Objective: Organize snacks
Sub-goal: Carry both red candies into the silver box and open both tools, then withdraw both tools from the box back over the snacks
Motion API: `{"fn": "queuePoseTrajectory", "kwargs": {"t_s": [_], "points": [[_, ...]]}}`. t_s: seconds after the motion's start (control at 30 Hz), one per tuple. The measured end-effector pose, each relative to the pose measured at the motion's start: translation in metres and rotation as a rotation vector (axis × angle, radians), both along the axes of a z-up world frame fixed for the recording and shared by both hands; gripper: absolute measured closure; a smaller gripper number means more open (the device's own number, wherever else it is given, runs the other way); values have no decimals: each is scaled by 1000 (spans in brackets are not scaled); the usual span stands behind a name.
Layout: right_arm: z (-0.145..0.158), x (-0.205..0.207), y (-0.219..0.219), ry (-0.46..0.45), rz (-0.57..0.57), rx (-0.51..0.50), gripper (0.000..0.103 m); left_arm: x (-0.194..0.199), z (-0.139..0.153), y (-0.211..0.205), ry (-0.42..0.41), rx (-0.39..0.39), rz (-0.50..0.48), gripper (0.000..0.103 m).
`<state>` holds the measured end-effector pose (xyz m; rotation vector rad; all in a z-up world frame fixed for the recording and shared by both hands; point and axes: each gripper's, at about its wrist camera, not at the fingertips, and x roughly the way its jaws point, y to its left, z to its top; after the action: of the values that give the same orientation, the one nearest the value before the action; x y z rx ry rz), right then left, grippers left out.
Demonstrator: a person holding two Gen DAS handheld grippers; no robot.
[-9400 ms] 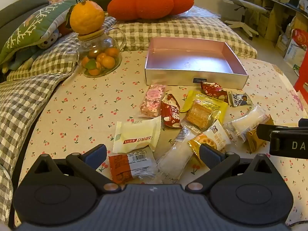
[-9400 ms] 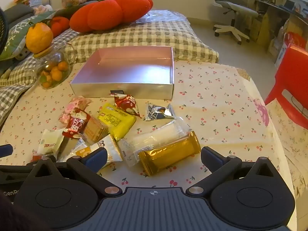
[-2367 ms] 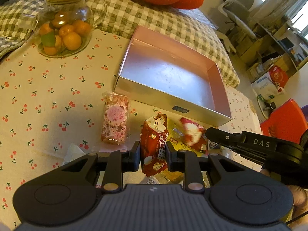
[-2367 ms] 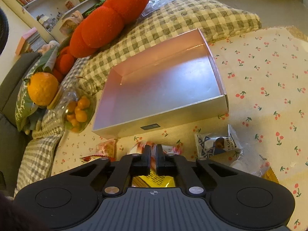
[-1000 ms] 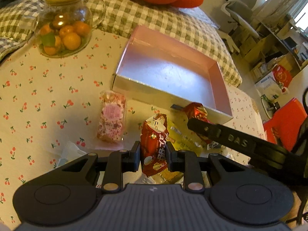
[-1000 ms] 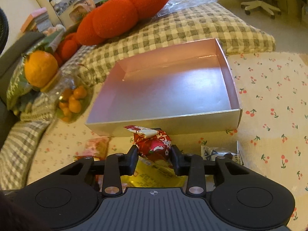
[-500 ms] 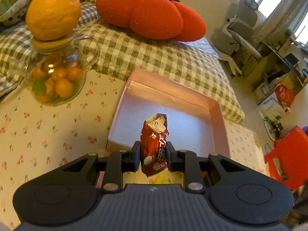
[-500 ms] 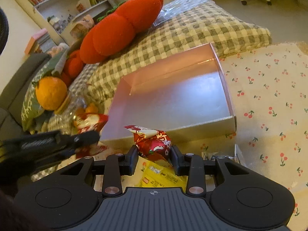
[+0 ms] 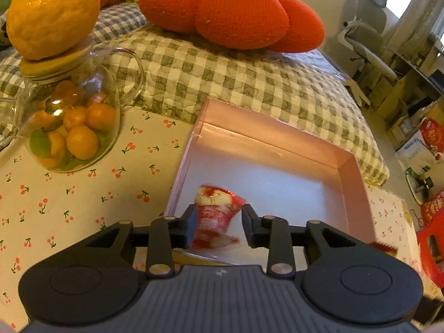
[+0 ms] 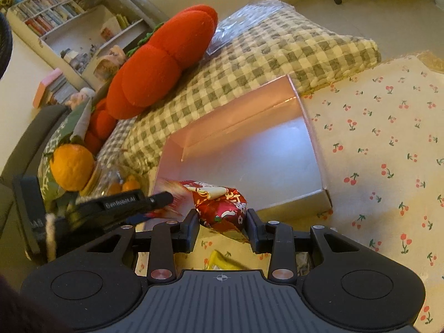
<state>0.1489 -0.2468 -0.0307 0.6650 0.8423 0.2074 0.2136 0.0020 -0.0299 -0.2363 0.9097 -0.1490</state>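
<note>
The left wrist view looks down into the open pink box (image 9: 277, 144) from above its near left corner. My left gripper (image 9: 219, 223) has its jaws opening. A red and white snack packet (image 9: 215, 213), blurred and tilted, sits loose between them, with a gap at the right pad. In the right wrist view, my right gripper (image 10: 222, 219) is shut on a crumpled red candy packet (image 10: 222, 208) just in front of the box (image 10: 236, 122). The left gripper's finger (image 10: 155, 198) reaches in from the left, with the blurred packet (image 10: 173, 190) at its tip.
A glass jar of small oranges (image 9: 69, 127) with a big orange (image 9: 52, 11) on its lid stands left of the box. Behind are a checked blanket (image 9: 222, 77) and a red plush cushion (image 9: 230, 11). A yellow packet (image 10: 219, 259) lies under my right gripper. A red stool (image 9: 430, 249) stands at the right.
My left gripper came forward over the box and its jaws widened; the red packet, held upright before, now tilts and blurs. My right gripper rolled a little, still holding its candy.
</note>
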Motion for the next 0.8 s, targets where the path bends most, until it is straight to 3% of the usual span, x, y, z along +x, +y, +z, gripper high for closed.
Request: {"fn": "queuePoseTrajectory", "kwargs": {"t_s": [0.1,0.37,0.63,0.8], "points": [[0,2,-4,-8,-22,15,68,-4,-2,2,7,3,2,56],[-1,19,-9,-17,-55,-12,68,-16,3,5,-22,21,-31,43],[-9,45,-10,-14,-85,-33,68,-22,6,2,-46,36,-56,36],[-9,54,-13,0,-100,-72,62,-25,6,1,-48,37,-68,32]]}}
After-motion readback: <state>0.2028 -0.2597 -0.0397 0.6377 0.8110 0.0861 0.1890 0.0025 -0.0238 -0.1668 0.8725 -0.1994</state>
